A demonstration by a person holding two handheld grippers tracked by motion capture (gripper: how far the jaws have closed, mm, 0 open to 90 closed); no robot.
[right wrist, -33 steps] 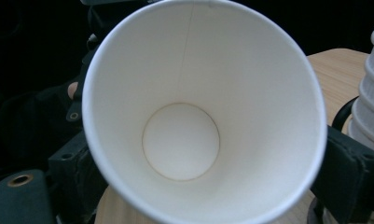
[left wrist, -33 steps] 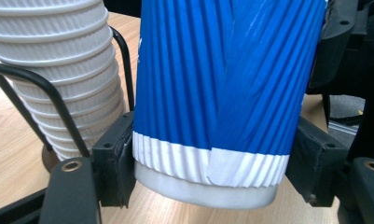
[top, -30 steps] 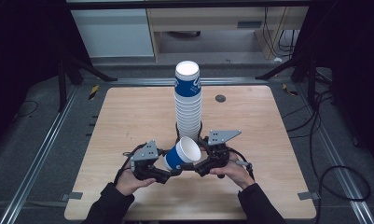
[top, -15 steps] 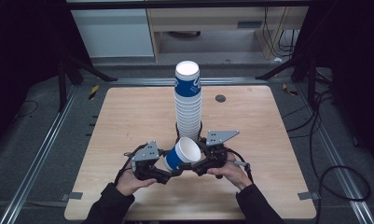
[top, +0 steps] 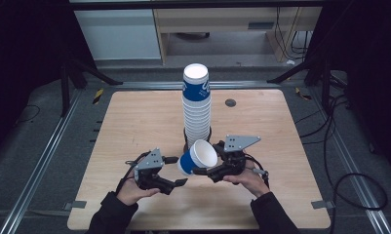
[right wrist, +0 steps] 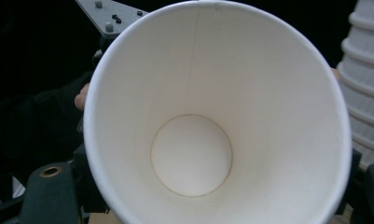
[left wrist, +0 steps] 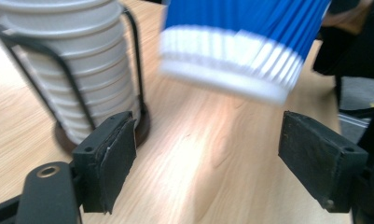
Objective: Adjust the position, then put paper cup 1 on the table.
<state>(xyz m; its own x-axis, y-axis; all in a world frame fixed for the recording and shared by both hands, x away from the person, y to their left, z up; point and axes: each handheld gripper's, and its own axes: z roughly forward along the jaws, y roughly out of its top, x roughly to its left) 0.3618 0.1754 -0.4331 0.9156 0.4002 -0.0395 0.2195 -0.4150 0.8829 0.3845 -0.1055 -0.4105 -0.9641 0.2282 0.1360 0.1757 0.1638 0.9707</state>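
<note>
White lettering on the top cup of the tall blue-and-white paper cup stack (top: 197, 105) is too small to read. At six o'clock from it, the right gripper (top: 206, 170) grips the tilted blue-and-white paper cup (top: 198, 157), whose white inside shows in the right gripper view. The left gripper (top: 176, 171) has just opened, jaws empty; the cup's blurred base hangs above them.

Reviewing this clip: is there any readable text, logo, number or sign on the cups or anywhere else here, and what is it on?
Nothing can be read.
Top cup of the stack: white marking on its blue band, too small and blurred to read.
Loose cup held on its side: blue ribbed wall with a white band, no lettering visible; its inside is plain white.
Grey plates on both grippers: screw holes, no lettering.
Table: no labels.
</note>
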